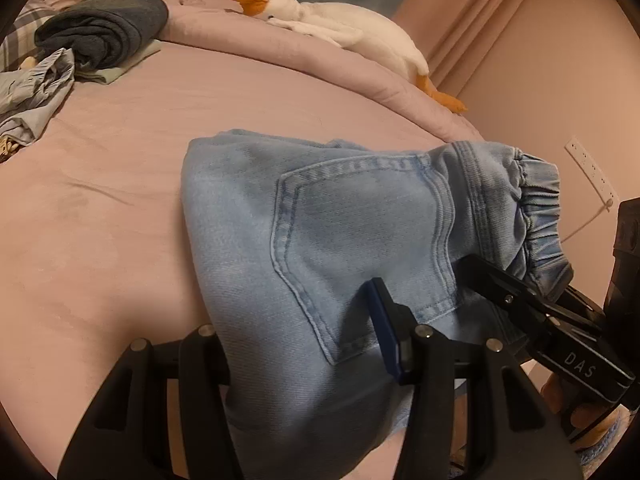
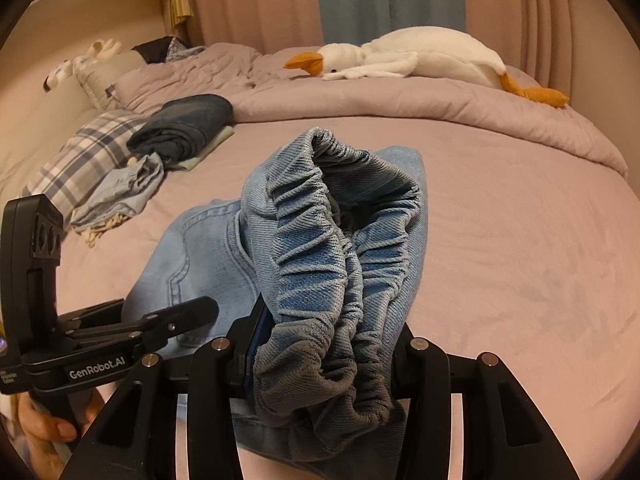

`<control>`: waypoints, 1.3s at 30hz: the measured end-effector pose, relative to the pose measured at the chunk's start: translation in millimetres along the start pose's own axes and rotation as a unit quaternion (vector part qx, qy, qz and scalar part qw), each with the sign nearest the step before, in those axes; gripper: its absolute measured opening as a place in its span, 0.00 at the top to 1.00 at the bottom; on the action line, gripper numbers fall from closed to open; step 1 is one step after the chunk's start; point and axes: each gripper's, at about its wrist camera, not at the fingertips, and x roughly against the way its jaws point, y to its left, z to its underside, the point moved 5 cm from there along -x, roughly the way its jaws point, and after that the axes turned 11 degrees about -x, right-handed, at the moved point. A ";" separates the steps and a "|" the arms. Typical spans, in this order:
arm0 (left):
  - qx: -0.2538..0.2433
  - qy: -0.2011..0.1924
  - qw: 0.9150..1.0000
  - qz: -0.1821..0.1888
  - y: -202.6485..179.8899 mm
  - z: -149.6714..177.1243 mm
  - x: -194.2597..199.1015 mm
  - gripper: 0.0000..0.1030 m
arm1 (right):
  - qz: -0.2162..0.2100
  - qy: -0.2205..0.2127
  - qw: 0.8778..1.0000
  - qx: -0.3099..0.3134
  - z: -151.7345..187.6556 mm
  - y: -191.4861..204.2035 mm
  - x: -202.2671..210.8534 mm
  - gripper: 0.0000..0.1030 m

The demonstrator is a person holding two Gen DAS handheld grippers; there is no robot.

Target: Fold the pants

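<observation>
Pants (image 1: pixel 320 232), light blue denim, lie bunched near the bed's (image 1: pixel 120 140) near edge in the left wrist view, back pocket up, elastic waistband gathered at right. Left gripper (image 1: pixel 304 344) is clamped on the fabric below the pocket. In the right wrist view, right gripper (image 2: pixel 324 344) grips the ruched waistband, lifted clear of the sheet; legs trail behind.

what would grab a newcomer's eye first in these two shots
The light blue jeans fill the foreground, bunched and held up over the pink bed, with the left hand-held gripper and right hand-held gripper both clamped on them; the right one holds the elastic waistband. Behind, a white plush goose with an orange beak lies on the rumpled comforter.
</observation>
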 end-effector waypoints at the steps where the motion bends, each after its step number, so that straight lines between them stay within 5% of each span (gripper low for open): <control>1: 0.003 -0.002 1.000 -0.001 2.5 -0.3 2.2 0.50 | 0.000 0.000 1.000 0.003 -0.5 2.7 -0.6 0.54; 16: 0.000 -0.026 1.000 -0.011 23.0 -26.8 8.3 0.49 | -0.006 -0.023 0.999 0.027 -19.6 28.4 -11.3 0.54; 39: 0.006 -0.011 1.000 -0.028 59.6 -62.9 -29.5 0.49 | -0.021 -0.033 0.998 0.043 -48.8 45.5 -46.9 0.54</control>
